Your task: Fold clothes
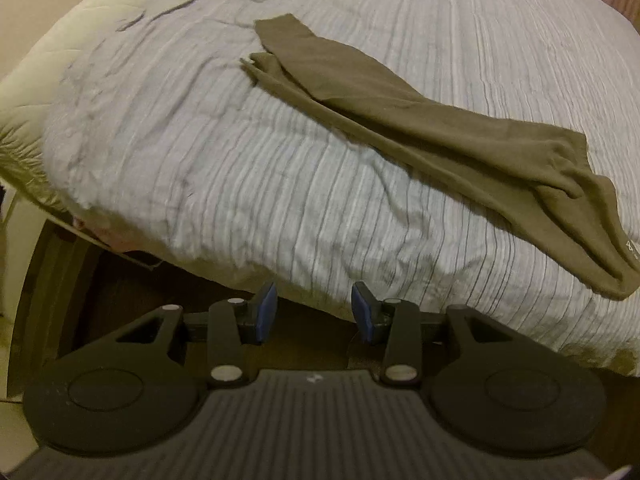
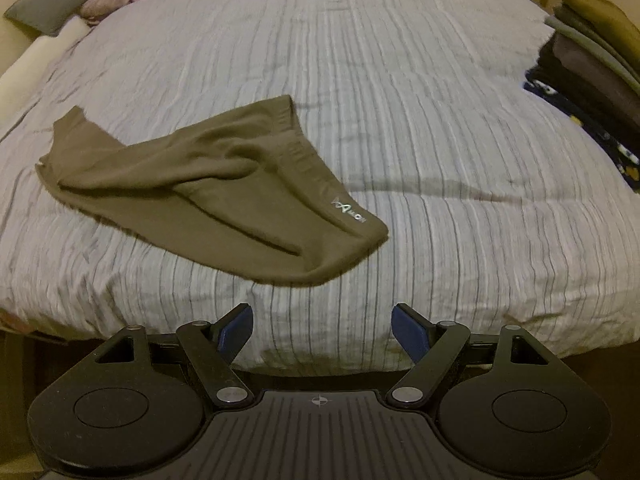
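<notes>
Left wrist view: the left claw (image 1: 314,312) hangs past the near edge of the bed (image 1: 200,168), its blue pads apart with nothing between them. Ahead of it and off to its right lies the olive garment (image 1: 420,128), a long piece stretched out on the striped bedspread, its narrow end far ahead of the claw and its wide end close to the bed's edge on the claw's right. The cloth looks doubled lengthwise, with loose ridges near the wide end, so it seems partly folded and left flat where both claws can reach it.

In the right wrist view the right claw (image 2: 322,326) also stands with its pads apart and empty, over the near edge of the bed. The same garment (image 2: 192,184) sits ahead and to this claw's left, the wide end with a small pale logo (image 2: 348,210) nearest the claw. Well off to the claw's right, at the far side of the bed, a stack of folded clothes (image 2: 592,60) waits; it likely marks where finished pieces go.

With each claw nearer one side of the cloth, a sensible next step is to take the wide end and fold it over toward the narrow one.
</notes>
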The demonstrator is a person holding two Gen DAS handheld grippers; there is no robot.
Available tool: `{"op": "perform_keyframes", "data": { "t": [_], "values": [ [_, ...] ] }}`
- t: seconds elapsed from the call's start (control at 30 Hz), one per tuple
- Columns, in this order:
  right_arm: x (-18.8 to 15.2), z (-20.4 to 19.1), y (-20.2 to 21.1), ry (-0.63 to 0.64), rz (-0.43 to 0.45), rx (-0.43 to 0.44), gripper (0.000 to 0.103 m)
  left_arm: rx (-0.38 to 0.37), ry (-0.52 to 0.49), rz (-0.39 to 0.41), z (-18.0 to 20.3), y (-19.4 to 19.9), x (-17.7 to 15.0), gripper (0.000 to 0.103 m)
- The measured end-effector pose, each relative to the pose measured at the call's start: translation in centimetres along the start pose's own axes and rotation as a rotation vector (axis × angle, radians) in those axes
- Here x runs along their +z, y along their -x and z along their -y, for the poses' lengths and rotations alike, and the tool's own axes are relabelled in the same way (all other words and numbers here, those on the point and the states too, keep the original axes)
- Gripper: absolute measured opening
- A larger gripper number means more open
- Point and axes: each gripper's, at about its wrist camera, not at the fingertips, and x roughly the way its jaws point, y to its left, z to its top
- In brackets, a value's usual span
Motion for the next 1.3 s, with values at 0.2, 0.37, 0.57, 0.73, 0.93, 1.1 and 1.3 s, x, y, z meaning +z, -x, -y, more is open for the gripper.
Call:
{"op": "perform_keyframes", "data": {
  "t": [0.2, 0.37, 0.57, 0.73, 0.93, 1.1, 1.3],
  "values": [
    [0.0, -1.8, 0.5, 0.076, 0.004, 0.047, 0.08, 0.018, 0.04, 0.022, -0.8, 1.5, -1.4, 0.037],
    [-0.3, -2.8, 0.5, 0.12, 0.0, 0.078, 0.08, 0.028, 0.053, 0.018, -0.9, 2.1, -2.6, 0.037],
    [-0.7, -2.4, 0.1, 0.11, -0.014, 0.087, 0.08, 0.036, 0.067, 0.026, -1.0, 2.7, -3.2, 0.037],
    [-0.5, -1.7, 0.1, 0.089, -0.004, 0.086, 0.08, 0.036, 0.078, 0.028, -1.1, 2.6, -3.0, 0.037],
    [0.9, -0.5, -0.5, 0.035, 0.011, 0.063, 0.08, 0.033, 0.085, 0.027, -1.7, 1.6, -1.1, 0.037],
    [3.3, 0.0, -1.8, -0.014, 0.026, 0.037, 0.08, 0.017, 0.076, 0.025, -2.3, -0.3, 2.4, 0.037],
    [7.5, -0.9, -3.7, -0.062, 0.033, -0.007, 0.08, -0.016, 0.056, 0.033, -3.3, -3.5, 9.1, 0.037]
  ]
}}
